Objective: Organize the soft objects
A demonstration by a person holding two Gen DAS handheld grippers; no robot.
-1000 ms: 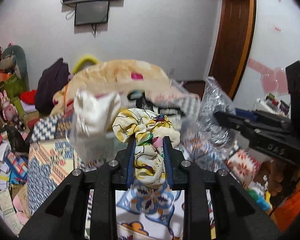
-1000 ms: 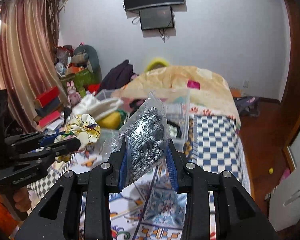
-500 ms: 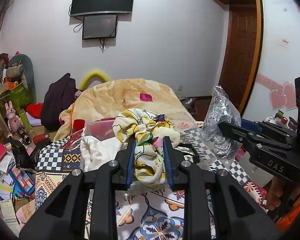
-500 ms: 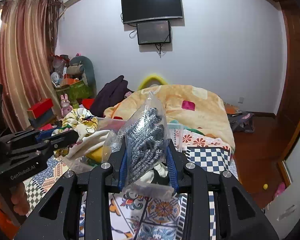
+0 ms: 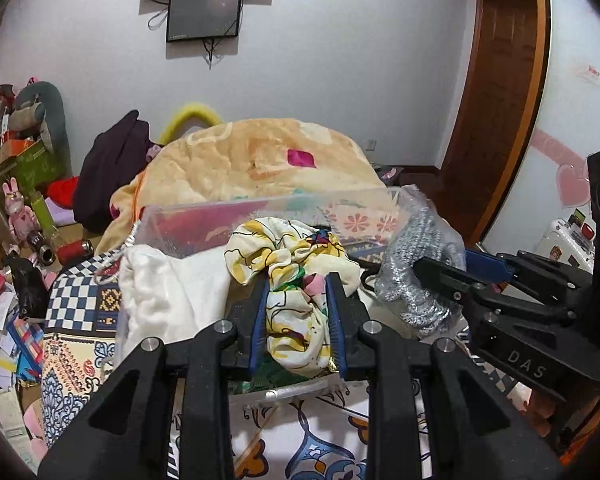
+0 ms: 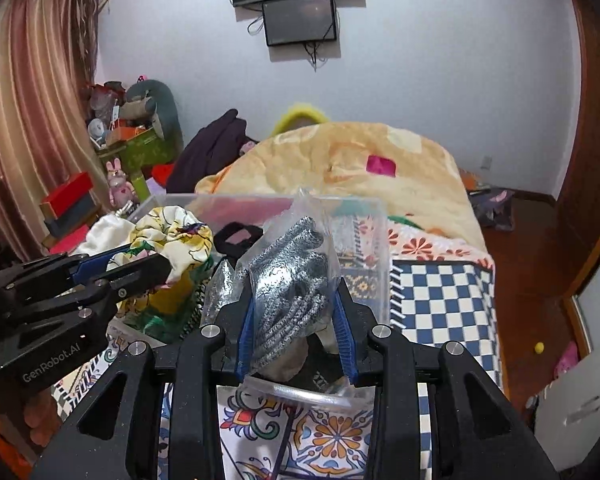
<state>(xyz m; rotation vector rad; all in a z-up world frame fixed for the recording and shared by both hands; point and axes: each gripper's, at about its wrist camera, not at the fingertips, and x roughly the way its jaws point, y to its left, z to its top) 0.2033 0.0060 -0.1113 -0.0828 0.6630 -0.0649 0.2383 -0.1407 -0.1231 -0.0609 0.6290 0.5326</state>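
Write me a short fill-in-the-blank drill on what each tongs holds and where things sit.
1. The left tongs are shut on a floral ____.
2. The right tongs grip grey gloves sealed in a clear plastic ____.
3. Both loads hang over a clear ____ that stands on the patterned bedcover.
4. Inside it, left of the floral piece, lies a ____ cloth.

Missing words: cloth; bag; box; white

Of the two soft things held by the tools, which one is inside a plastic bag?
The grey knitted bundle in the right tool: clear plastic wraps it. The floral cloth in the left tool is bare.
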